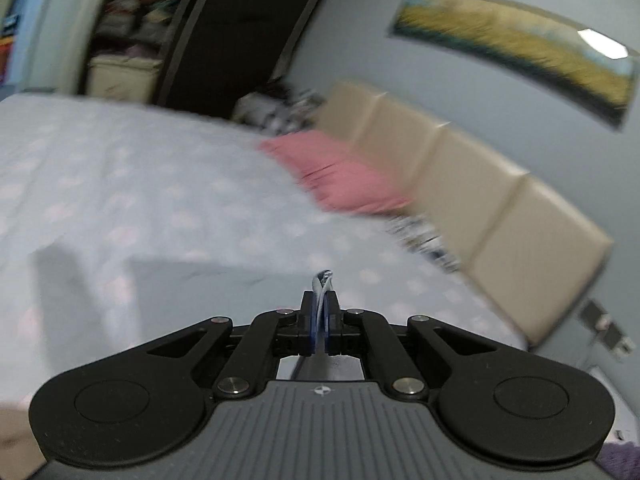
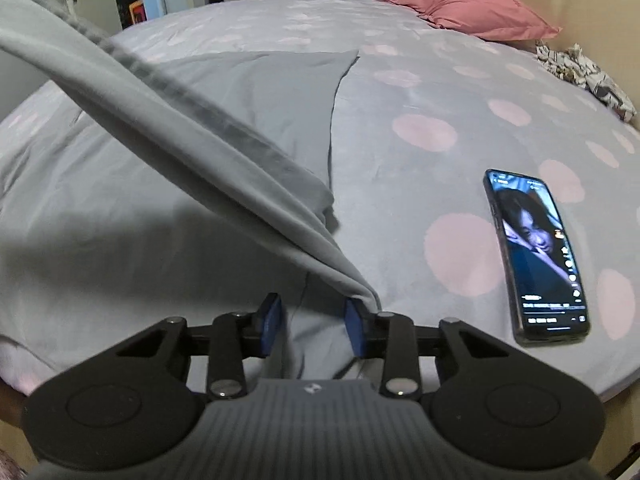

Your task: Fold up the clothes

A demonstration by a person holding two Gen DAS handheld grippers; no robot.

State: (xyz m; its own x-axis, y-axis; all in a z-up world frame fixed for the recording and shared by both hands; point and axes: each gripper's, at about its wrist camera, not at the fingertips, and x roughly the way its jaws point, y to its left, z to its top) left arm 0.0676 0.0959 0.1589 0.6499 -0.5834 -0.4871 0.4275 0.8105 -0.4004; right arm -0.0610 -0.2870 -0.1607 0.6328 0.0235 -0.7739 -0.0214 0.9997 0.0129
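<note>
My left tool [image 1: 320, 316] is clenched on a lifted edge of the grey garment [image 2: 168, 168], which lies on the bed left of the phone [image 2: 536, 256], while my right tool [image 2: 314, 326], released, should regrip its draped corner, I judge.

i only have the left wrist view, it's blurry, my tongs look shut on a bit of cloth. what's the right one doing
Observer: The right tongs are open; the lifted grey fabric garment drapes over the right blue pad, unclamped.
Operator: anything on the bed near it
Observer: A black smartphone with a lit screen lies to its right on the pink-spotted lilac bedsheet.
Operator: is the rest of the garment flat
Observer: Partly; a grey panel lies spread on the sheet, with a band rising up and left out of frame.
</note>
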